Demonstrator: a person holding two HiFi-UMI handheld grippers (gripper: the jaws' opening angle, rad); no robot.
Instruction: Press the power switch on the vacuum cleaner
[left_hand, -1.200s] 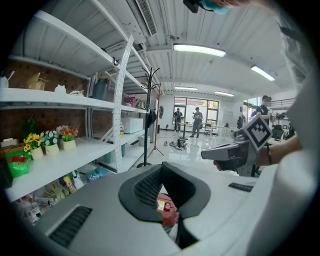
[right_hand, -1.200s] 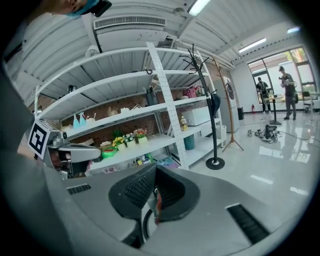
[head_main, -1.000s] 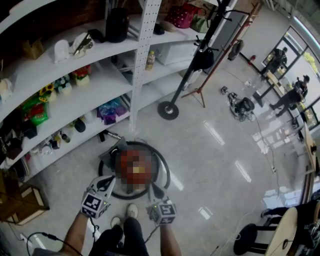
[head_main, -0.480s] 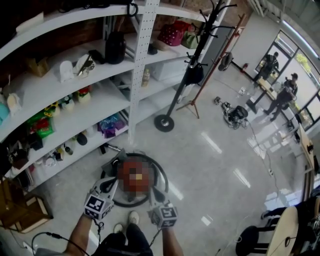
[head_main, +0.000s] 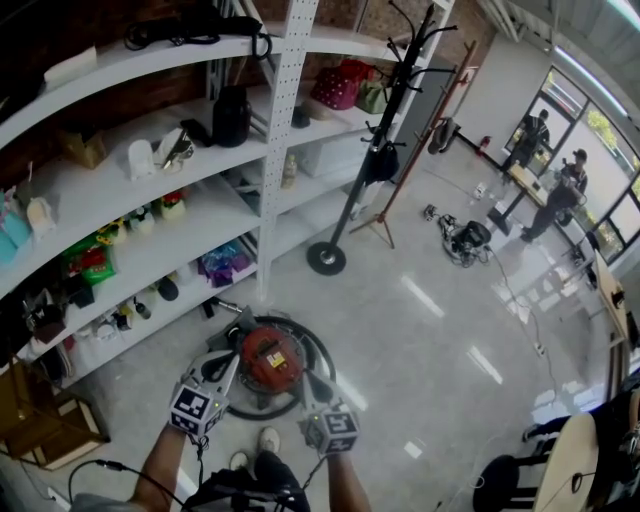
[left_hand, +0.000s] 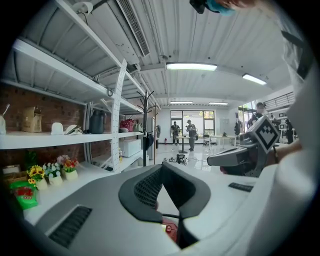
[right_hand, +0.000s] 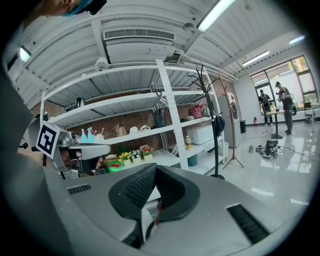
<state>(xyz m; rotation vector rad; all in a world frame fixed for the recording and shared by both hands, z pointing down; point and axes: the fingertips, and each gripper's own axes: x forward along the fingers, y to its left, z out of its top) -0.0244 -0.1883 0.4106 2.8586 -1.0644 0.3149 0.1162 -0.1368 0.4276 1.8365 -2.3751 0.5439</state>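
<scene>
From the head view, your left tongs (head_main: 226, 366) and right tongs (head_main: 307, 388) hover at the red vacuum cleaner (head_main: 270, 358), which sits between their tips. Left gripper view: jaws together, empty, red casing just beneath. Right gripper view: likewise closed. Press the power switch squarely with one closed tip.

A: What's in frame?
B: Left gripper (left_hand: 161, 169) fills the lower half, pad tips touching at centre. A red bit of the vacuum (left_hand: 170, 231) shows through the gap below them.
A: Around it?
B: Shelves (left_hand: 60, 141) at left, flowers (left_hand: 48, 171) lower left. Coat rack (left_hand: 146, 125) mid-frame, two people (left_hand: 182, 131) far behind it. Right gripper (left_hand: 215, 160) at right, side-on, jaw state unreadable.
</scene>
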